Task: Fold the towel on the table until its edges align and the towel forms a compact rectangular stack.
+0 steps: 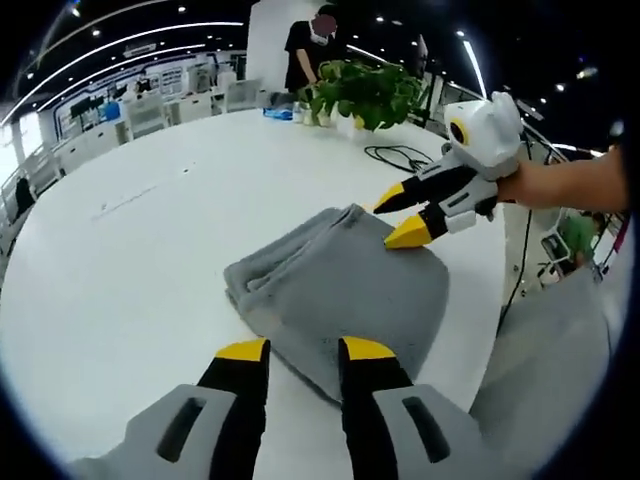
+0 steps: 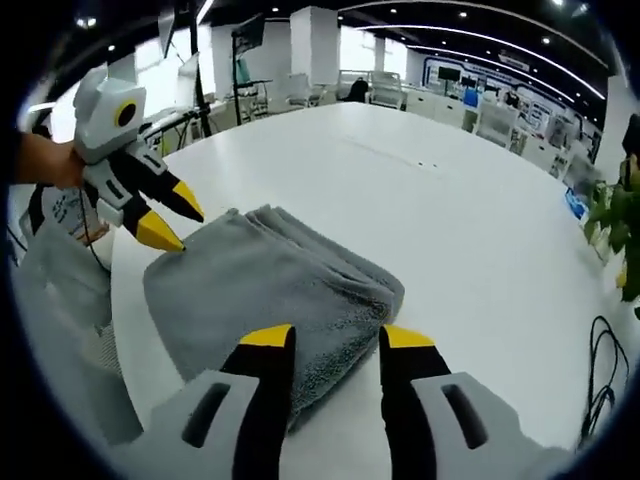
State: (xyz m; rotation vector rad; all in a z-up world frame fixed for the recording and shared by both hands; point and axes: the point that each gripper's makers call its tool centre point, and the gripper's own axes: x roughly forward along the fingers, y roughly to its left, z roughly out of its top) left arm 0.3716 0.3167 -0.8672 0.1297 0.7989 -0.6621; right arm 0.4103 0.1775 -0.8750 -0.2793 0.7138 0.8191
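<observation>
So the grey towel (image 1: 340,290) is lying folded in a thick stack near the edge of the white table (image 1: 150,250). Left gripper (image 1: 303,350) and right gripper (image 2: 335,338) both hover over opposite ends, jaws apart, holding nothing. I'd just nudge the stray corners square and check the edges line up.

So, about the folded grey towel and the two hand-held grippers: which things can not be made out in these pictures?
- Left gripper view: the towel's near edge is hidden behind the left hand-held gripper.
- Right gripper view: the towel's near corner is covered by the right hand-held gripper.
- Both views: whether the lower layers' edges align is hidden by the top layer.
</observation>
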